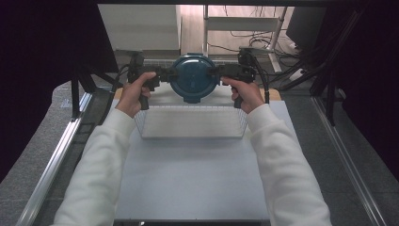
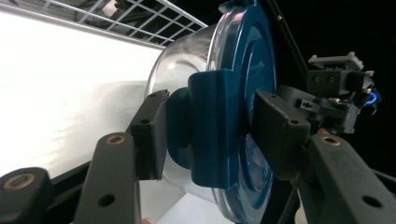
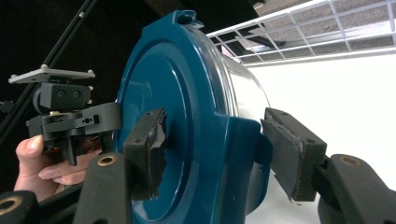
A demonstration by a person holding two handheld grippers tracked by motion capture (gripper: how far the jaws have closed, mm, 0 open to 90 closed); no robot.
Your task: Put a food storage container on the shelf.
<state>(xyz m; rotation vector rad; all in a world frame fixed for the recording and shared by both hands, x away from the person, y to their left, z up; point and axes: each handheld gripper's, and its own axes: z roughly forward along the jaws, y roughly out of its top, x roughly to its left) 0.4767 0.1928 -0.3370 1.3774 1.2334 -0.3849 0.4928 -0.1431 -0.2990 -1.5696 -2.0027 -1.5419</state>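
Dark curtains flank the pale bench (image 1: 188, 179), whose near half lies bare before a wire basket (image 1: 190, 121). Held above the basket's far edge is a blue-lidded clear container (image 1: 193, 78), its underside hidden. Left gripper (image 1: 164, 75) and right gripper (image 1: 217, 71) each clamp half-open jaws on opposite lid latches.

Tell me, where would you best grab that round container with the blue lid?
By the two blue clip tabs on opposite edges of the lid, one from each side. They jut past the rim, giving flat faces; the clear bowl is round and slippery. The left tongs and right tongs pinch them so.
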